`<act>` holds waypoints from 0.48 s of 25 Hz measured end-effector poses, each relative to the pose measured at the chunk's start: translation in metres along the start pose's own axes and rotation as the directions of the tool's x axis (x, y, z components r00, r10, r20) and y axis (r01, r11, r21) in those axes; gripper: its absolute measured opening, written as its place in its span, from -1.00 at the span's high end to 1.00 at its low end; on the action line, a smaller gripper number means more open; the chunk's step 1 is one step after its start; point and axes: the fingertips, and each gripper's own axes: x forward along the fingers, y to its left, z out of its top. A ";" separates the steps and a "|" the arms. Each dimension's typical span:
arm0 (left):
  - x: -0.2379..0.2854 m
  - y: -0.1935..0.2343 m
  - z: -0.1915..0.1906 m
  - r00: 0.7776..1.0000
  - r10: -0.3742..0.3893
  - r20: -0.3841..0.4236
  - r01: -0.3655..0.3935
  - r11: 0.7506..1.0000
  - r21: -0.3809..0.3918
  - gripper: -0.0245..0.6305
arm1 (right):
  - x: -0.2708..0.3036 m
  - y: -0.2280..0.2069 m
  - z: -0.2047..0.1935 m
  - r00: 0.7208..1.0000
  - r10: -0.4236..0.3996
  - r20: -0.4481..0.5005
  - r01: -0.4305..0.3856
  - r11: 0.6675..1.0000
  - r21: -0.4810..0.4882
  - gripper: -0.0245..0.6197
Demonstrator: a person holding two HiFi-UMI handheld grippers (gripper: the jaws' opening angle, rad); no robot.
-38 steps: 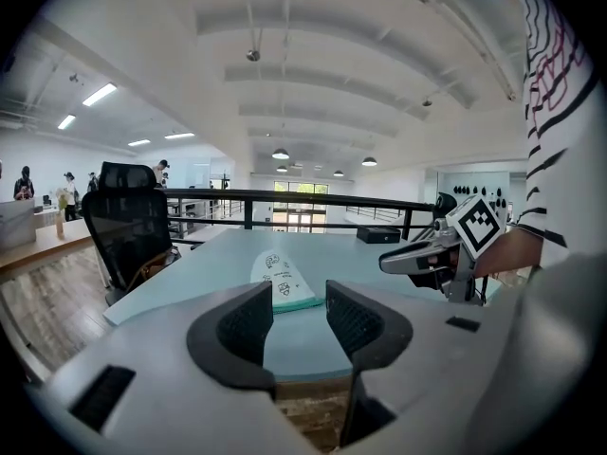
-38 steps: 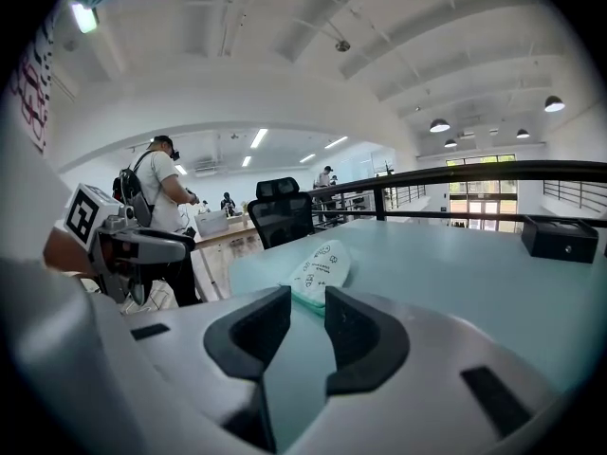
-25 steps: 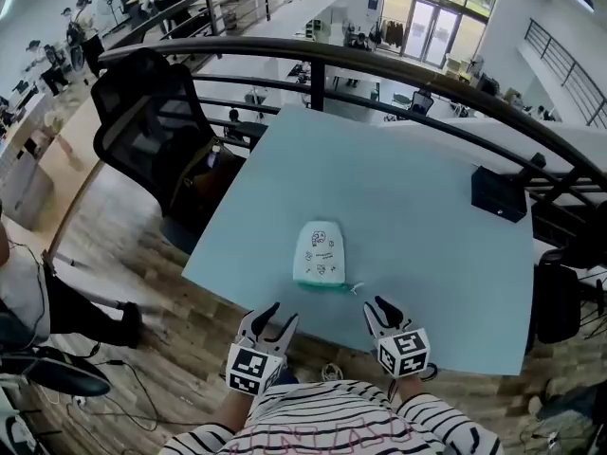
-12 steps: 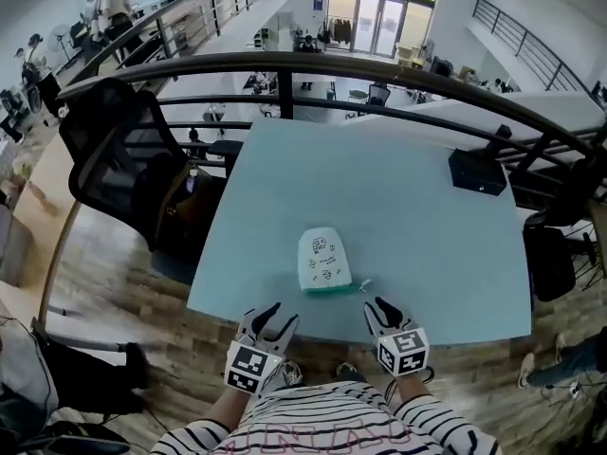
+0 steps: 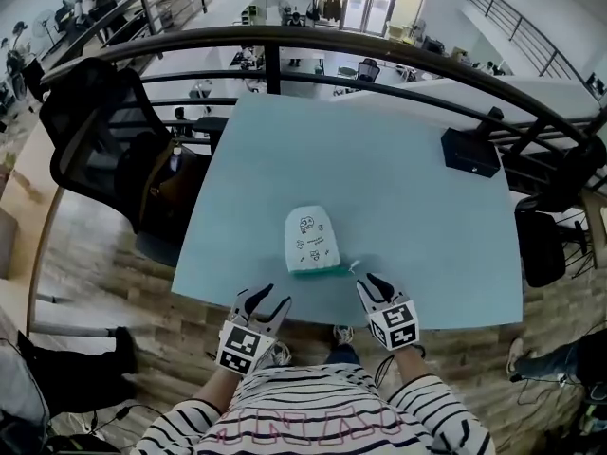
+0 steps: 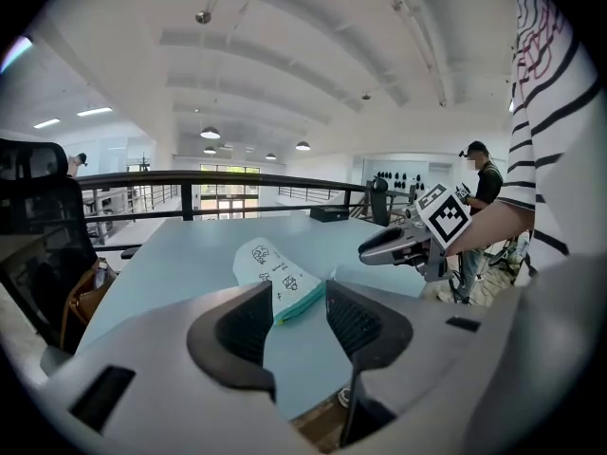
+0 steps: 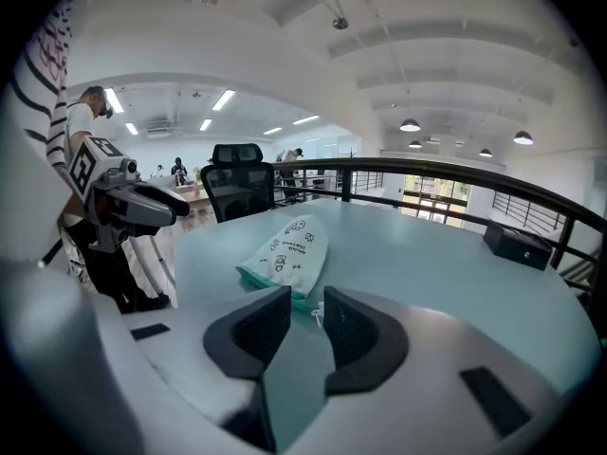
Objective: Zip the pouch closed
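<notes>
From the head view, the white pouch (image 5: 312,241) with little drawings lies flat on the light blue table (image 5: 398,207), near the edge closest to the person. Its green end points at the person, and a small white pull (image 5: 354,265) sticks out at that end's right corner. The left gripper (image 5: 266,299) hangs just past the table edge, near the pouch but not touching it. The right gripper (image 5: 371,282) is over the table edge, just beside the pull. A black box (image 5: 469,152) sits far off by a back corner, and a black office chair (image 5: 104,131) stands left of the table. In the left gripper view, the left gripper (image 6: 299,297) has its jaws apart with nothing between them. The pouch (image 6: 270,265) lies on the table past the gap, and the right gripper (image 6: 372,250) pokes in from the right. In the right gripper view, the right gripper (image 7: 305,303) also has its jaws apart and holds nothing. The pouch (image 7: 289,245) lies just ahead of them, green end nearest, and the left gripper (image 7: 156,207) shows at the left.
</notes>
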 end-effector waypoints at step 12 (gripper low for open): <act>0.061 -0.038 -0.007 0.997 0.071 -0.037 -0.073 0.995 -0.069 0.46 | 0.029 -0.033 -0.020 0.971 0.205 -0.121 -0.228 0.948 -0.223 0.57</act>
